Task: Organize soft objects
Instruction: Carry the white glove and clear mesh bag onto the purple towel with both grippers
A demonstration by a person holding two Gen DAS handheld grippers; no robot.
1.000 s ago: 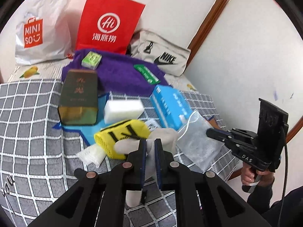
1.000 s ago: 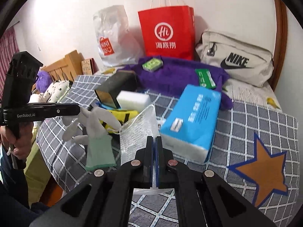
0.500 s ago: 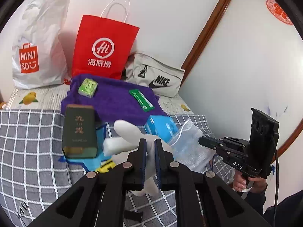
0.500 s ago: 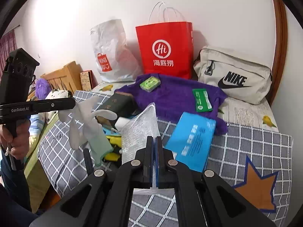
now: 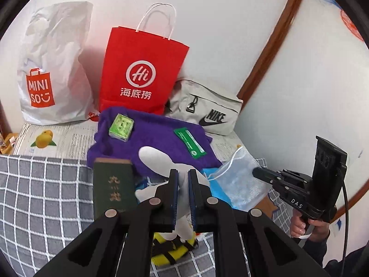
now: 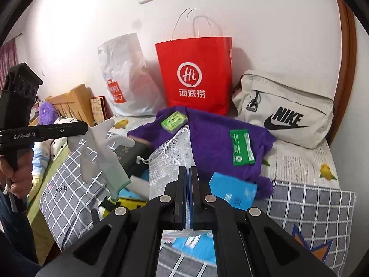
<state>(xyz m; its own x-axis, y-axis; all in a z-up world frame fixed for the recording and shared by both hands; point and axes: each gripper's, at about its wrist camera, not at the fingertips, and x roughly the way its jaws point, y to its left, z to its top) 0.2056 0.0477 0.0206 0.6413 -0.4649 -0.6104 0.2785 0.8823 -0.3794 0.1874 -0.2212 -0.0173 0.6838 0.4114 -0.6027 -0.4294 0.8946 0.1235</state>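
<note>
Left gripper (image 5: 183,185) clamps the white-grey work glove (image 6: 101,152); right gripper (image 6: 189,196) pinches the white drawstring mesh pouch (image 6: 171,159), both lifted in front of the purple fleece blanket (image 6: 207,133). Spread the pouch's mouth wide and feed the glove's fingers in first.

Obstacles along wall: white Miniso bag (image 5: 54,69), red paper bag (image 5: 143,71), Nike pouch (image 5: 207,110), set close together. Purple towel (image 5: 150,138) carried two green packets. Open passage: grey checked cover (image 5: 46,189), left of dark green box (image 5: 113,184).
</note>
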